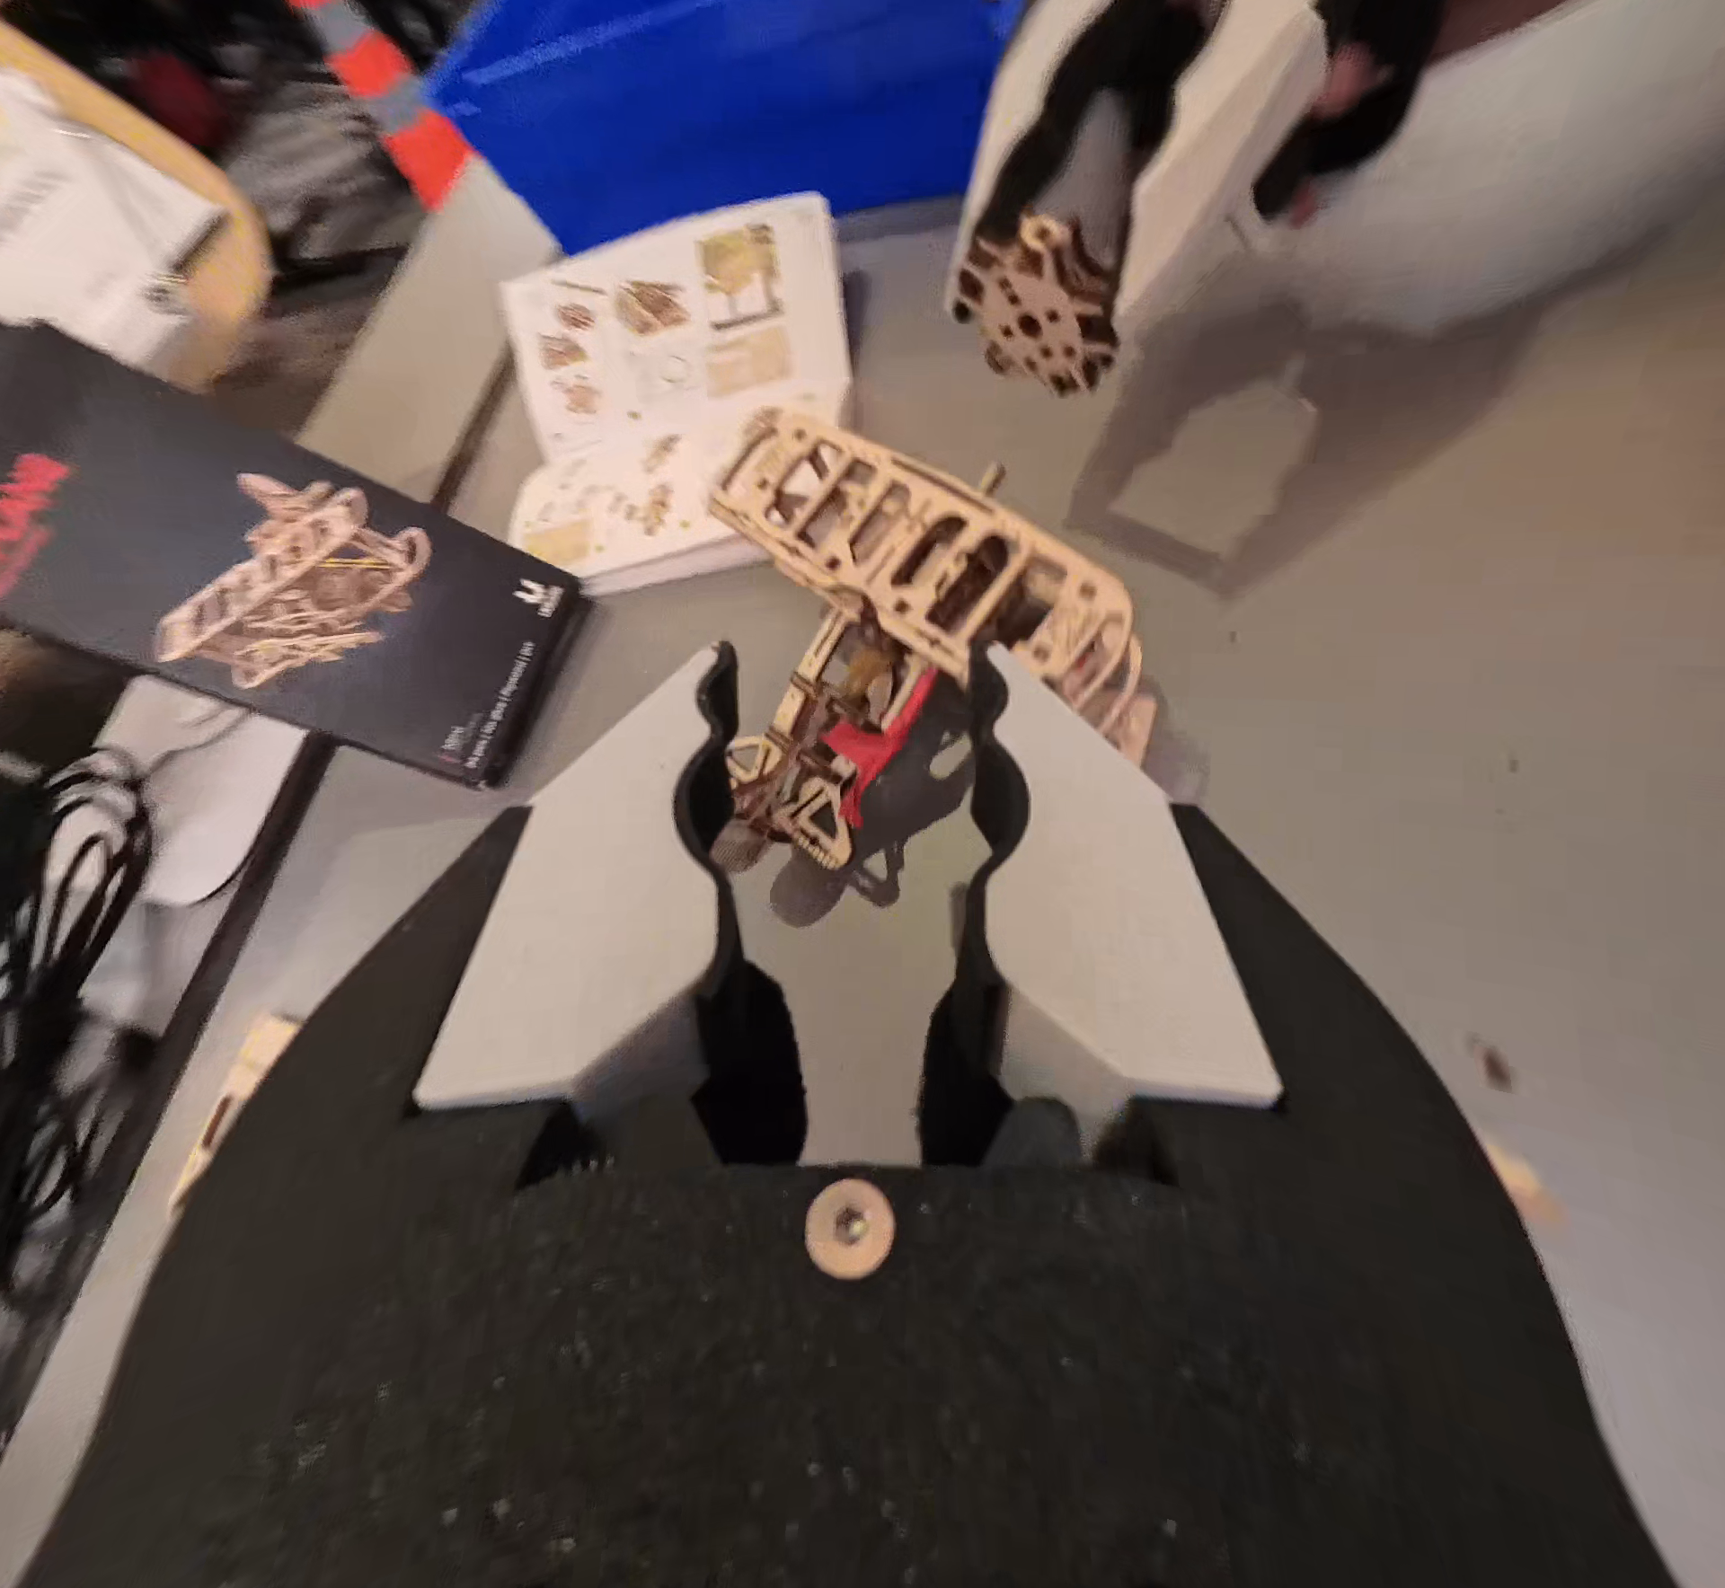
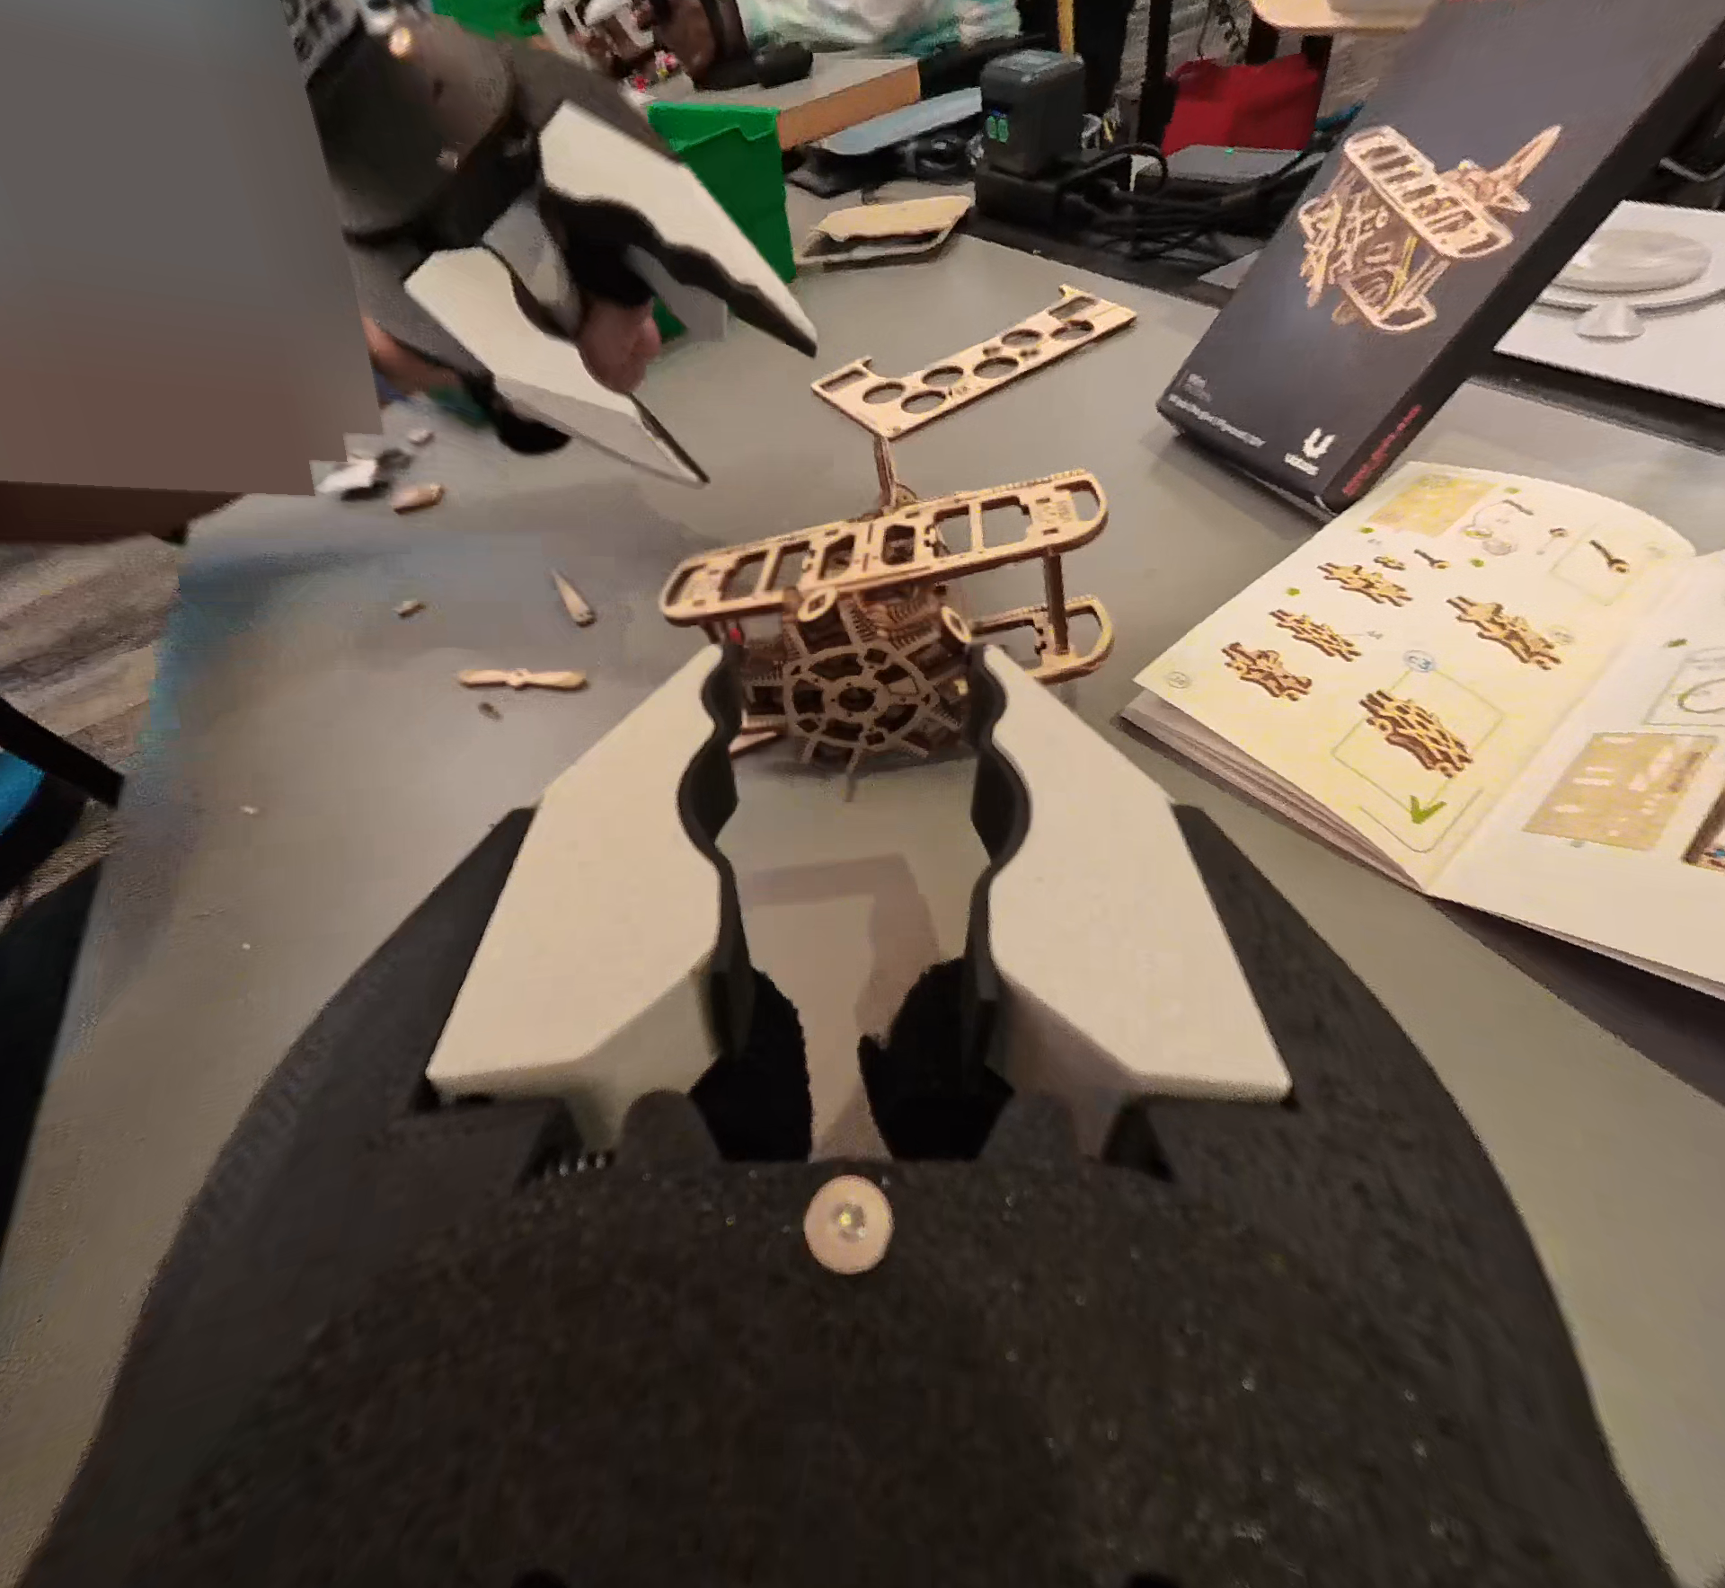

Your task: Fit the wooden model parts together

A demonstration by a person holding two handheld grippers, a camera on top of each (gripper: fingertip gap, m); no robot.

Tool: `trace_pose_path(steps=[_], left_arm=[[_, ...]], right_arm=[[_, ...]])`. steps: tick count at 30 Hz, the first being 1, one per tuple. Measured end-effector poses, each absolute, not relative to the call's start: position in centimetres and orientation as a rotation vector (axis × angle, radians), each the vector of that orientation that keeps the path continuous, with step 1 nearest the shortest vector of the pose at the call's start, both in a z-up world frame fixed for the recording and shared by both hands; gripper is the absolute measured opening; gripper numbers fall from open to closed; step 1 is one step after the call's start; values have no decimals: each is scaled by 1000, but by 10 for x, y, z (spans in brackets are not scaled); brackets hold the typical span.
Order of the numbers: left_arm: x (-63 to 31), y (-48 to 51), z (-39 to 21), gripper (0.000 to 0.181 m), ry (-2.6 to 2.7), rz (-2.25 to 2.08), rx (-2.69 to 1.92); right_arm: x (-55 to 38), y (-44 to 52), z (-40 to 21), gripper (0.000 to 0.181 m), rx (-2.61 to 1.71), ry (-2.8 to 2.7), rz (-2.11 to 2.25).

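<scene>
Biplane [image 2: 887, 638] left of booklet [image 2: 1456, 703]

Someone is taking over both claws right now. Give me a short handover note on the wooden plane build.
Left claw: open and empty, in the air near the plane.
Right claw: shut on a round wooden piece, held above the table.
Plane: sits tilted on the table, with body and both wings joined.
Loose items: a propeller and a punched-out sheet lie on the table. The booklet lies open beside the plane.
Left to do: fit the round piece to the plane, and probably the propeller after that.
</scene>
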State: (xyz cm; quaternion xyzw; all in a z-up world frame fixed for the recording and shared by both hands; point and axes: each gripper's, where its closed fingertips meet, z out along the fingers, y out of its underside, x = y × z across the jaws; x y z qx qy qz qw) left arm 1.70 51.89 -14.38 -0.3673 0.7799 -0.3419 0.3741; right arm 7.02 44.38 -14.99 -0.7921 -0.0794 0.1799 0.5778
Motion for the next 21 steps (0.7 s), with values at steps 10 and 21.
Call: trace_pose_path(steps=[10,21], left_arm=[[28,542,-185,61,2554,-853,-614],[39,535,-205,65,2630,-925,-666]], right_arm=[[65,459,-183,47,-2020,-177,372],[67,460,-182,47,-1961,-35,482]])
